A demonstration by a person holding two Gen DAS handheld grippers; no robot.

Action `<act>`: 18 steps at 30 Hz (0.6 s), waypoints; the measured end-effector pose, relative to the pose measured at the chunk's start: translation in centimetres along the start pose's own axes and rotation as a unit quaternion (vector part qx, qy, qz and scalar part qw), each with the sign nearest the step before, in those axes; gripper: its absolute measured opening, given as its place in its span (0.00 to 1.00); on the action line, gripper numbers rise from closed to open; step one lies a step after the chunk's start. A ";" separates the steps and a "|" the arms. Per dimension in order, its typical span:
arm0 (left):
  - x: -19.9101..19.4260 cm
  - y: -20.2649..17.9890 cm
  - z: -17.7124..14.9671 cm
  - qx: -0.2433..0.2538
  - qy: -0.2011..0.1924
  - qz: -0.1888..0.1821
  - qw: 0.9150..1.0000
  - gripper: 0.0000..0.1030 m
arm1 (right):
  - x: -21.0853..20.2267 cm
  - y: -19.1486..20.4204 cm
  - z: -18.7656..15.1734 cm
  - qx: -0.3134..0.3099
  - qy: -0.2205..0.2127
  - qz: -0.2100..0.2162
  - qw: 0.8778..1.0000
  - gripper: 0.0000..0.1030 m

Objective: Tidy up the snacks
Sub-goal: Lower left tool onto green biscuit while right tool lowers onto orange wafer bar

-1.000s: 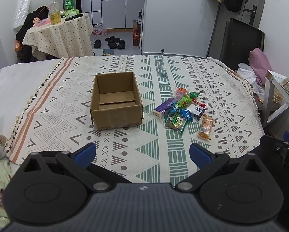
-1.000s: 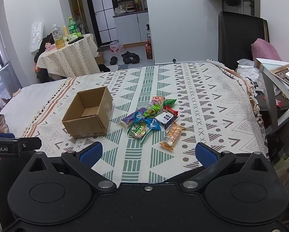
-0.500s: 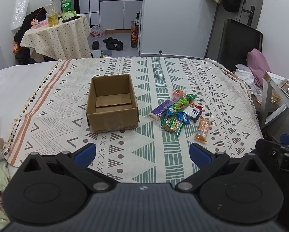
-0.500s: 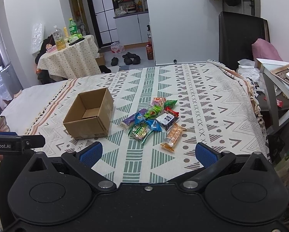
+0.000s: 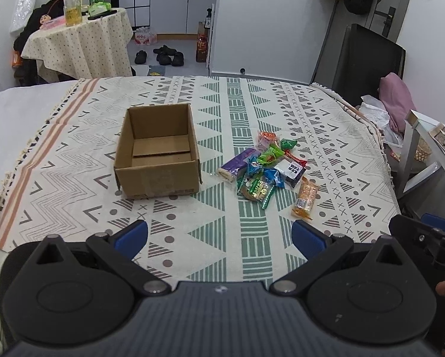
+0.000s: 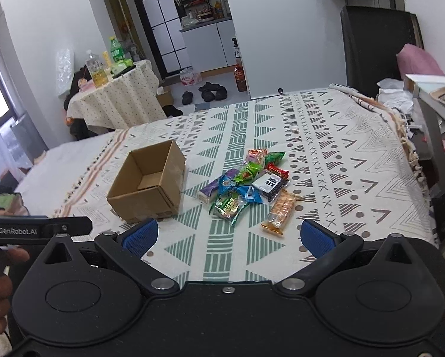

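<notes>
An empty open cardboard box [image 5: 157,151] [image 6: 146,183] stands on a patterned cloth. To its right lies a pile of several wrapped snacks [image 5: 267,166] [image 6: 249,183], with an orange cracker pack [image 5: 305,197] [image 6: 280,209] nearest me and a purple bar [image 5: 237,163] on the box side. My left gripper [image 5: 219,236] is open and empty, held back near the front edge. My right gripper [image 6: 227,236] is open and empty, just short of the orange pack.
The cloth [image 5: 240,113] covers a bed. A metal rack [image 5: 415,148] and a black chair [image 5: 365,59] stand at the right. A round table with bottles [image 5: 79,38] stands at the far left. The right gripper's body [image 5: 424,235] shows at the lower right of the left wrist view.
Both grippers have moved forward and lower toward the box and snacks, which now look larger. Both stay open. Nothing on the cloth has moved.
</notes>
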State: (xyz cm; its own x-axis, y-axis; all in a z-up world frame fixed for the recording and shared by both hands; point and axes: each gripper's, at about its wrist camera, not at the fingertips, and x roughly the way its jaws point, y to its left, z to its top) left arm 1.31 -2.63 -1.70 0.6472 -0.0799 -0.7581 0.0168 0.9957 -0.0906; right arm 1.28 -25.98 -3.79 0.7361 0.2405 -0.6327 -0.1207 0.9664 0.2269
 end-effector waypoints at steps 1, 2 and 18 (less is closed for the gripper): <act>0.2 -0.1 0.1 0.000 0.001 0.000 1.000 0.99 | 0.2 -0.2 0.0 0.001 0.000 -0.002 1.000 1.00; 0.5 -0.2 0.2 0.000 0.001 -0.002 1.000 0.99 | 0.4 -0.4 0.1 0.003 -0.001 -0.005 1.000 1.00; 6.9 -2.4 3.3 -0.044 0.027 -0.024 0.998 0.99 | 3.7 -3.8 0.5 0.038 0.006 -0.022 0.999 0.99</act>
State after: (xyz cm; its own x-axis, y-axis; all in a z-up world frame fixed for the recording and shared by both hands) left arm 8.27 -5.40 -4.56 0.6054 -0.1323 -0.7848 -0.0222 0.9829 -0.1828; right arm 4.78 -28.76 -6.66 0.7312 0.1998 -0.6522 -0.0375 0.9665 0.2540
